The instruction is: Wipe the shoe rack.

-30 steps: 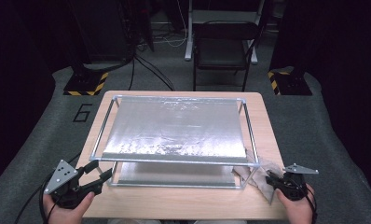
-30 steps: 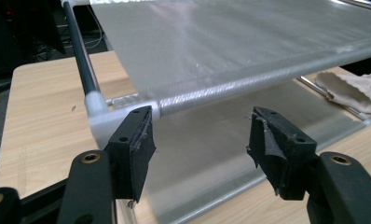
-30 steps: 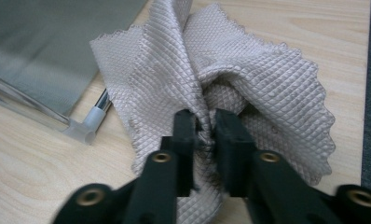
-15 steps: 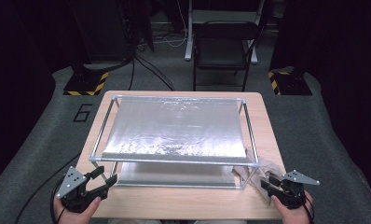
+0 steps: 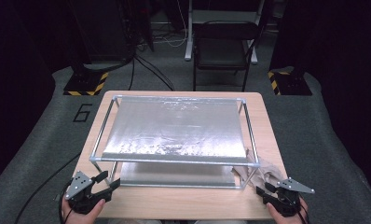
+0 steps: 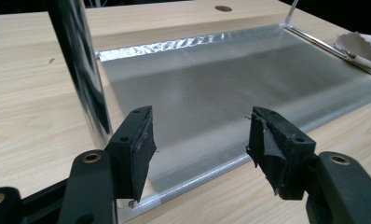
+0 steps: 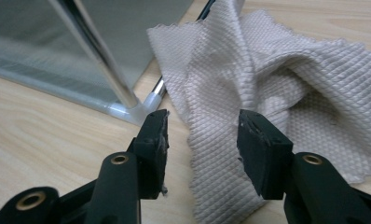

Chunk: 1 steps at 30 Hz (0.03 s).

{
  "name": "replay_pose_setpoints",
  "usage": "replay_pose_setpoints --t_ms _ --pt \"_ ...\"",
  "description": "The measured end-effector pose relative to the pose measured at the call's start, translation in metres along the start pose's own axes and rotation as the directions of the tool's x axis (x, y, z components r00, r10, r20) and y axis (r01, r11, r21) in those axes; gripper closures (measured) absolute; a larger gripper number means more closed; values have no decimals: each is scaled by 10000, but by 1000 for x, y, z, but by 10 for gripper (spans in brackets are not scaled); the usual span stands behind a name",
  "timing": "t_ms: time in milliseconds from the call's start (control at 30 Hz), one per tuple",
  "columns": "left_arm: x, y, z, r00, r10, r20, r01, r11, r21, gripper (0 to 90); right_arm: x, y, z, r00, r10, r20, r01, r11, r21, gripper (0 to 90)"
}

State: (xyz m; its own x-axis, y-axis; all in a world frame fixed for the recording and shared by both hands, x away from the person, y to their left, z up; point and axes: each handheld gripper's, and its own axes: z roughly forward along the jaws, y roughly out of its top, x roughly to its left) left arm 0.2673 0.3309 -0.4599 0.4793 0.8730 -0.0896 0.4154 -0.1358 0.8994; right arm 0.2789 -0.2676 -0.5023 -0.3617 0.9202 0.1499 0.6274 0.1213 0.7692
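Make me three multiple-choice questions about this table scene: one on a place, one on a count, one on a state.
1. Where does the cloth lie?
A. on the top shelf
B. by the rack's near right corner
C. on the chair

2. How many shiny shelves does the rack have?
A. one
B. two
C. four

3. How do the right tongs stand?
A. open, cloth between them
B. clamped on the rack's leg
C. shut on nothing

Answers:
1 B: the high view shows the cloth at that corner.
2 B: a top sheet and a bottom sheet.
3 A: the jaws have just been opening and do not press the cloth.
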Motion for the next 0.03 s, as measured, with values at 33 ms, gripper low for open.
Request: replay_pose_setpoints --t_ms 33 --pt "1 -1 0 10000 -33 7 33 10000 -45 402 1 -2 1 10000 -74 -24 74 9999 -84 529"
